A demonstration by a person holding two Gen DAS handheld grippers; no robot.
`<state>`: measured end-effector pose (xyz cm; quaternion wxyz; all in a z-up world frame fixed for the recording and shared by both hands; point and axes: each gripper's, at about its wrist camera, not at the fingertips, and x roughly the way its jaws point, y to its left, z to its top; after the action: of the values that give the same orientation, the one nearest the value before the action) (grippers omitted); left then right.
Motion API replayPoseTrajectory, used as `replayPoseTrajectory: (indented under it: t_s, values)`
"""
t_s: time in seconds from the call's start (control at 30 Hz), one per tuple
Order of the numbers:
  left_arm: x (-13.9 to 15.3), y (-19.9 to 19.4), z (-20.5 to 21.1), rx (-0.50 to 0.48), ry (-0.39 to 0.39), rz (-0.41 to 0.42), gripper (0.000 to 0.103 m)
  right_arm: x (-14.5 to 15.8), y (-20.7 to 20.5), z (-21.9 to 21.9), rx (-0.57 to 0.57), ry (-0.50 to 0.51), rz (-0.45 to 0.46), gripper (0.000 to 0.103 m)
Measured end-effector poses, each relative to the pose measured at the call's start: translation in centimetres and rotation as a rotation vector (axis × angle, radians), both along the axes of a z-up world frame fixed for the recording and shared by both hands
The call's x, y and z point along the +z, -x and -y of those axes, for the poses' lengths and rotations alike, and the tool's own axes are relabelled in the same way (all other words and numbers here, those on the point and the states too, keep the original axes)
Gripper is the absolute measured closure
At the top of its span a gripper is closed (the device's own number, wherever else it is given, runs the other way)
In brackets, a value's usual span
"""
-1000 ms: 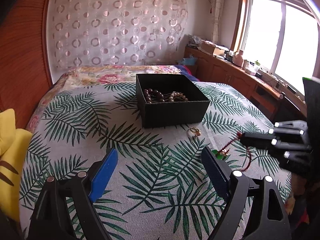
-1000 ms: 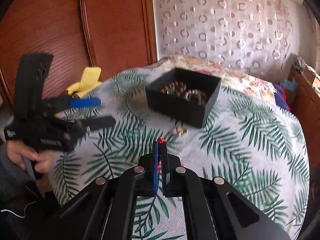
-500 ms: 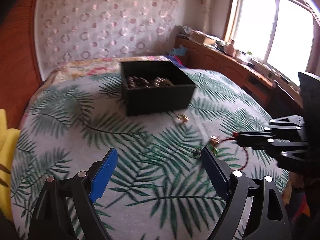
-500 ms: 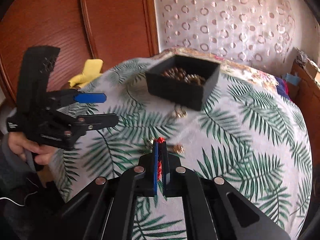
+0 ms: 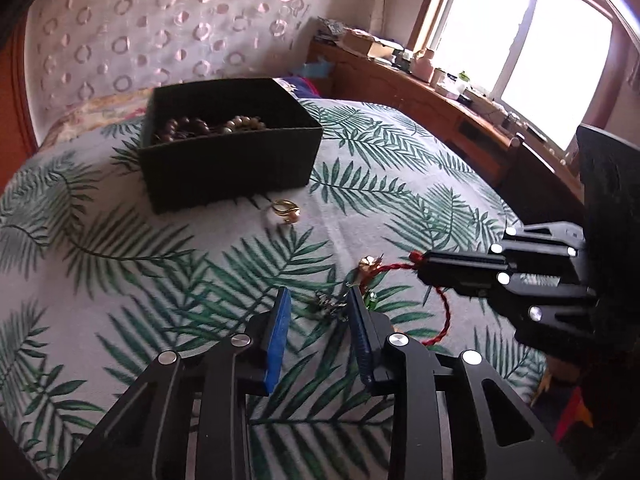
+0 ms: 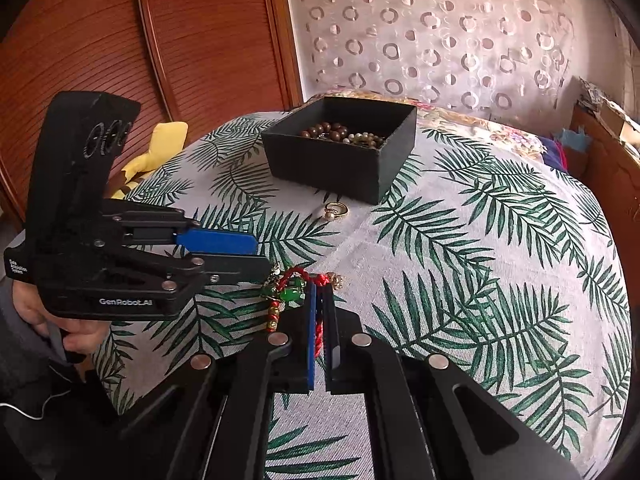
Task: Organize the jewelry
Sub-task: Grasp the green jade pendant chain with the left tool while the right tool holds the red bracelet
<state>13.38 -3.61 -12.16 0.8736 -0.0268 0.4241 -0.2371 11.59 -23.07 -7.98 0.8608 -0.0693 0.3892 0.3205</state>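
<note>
A black open box [image 5: 224,160] [image 6: 344,148] holding bead bracelets stands on the fern-print bedspread. A gold ring [image 5: 285,210] [image 6: 335,210] lies just in front of it. My right gripper [image 6: 319,292] [image 5: 424,270] is shut on the red cord [image 5: 436,312] [image 6: 318,332] of a bracelet with green and gold charms [image 6: 286,294]. The charms hang low by the bedspread. My left gripper [image 5: 318,304] [image 6: 260,256] is partly open, its jaws on either side of the charm cluster [image 5: 332,304], apart from it.
A yellow plush [image 6: 160,148] lies at the bed's left edge by the wooden wardrobe [image 6: 160,40]. A wooden sideboard with clutter [image 5: 420,88] runs under the window on the right.
My left gripper has narrowed from wide open and moved forward to the charms. My right gripper has dropped lower with the red cord bracelet.
</note>
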Motion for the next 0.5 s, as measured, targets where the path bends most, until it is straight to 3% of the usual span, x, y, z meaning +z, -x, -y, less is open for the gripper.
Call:
replayPoseTrajectory:
  t_s: [0.17,0.33,0.5]
  values:
    - [-0.6,-0.2,1.0,-0.006,-0.030,-0.005,0.096,0.0,0.0,0.1,-0.005,-0.006,0.000,0.099]
    - [-0.2,0.5,1.8,-0.016,-0.076,0.030,0.100,-0.1,0.0,0.1,-0.004,0.000,0.001,0.099]
    - [2.1,1.6,1.2,-0.004,-0.038,0.089,0.100,-0.8,-0.1,0.1,-0.011,0.018,-0.015,0.099]
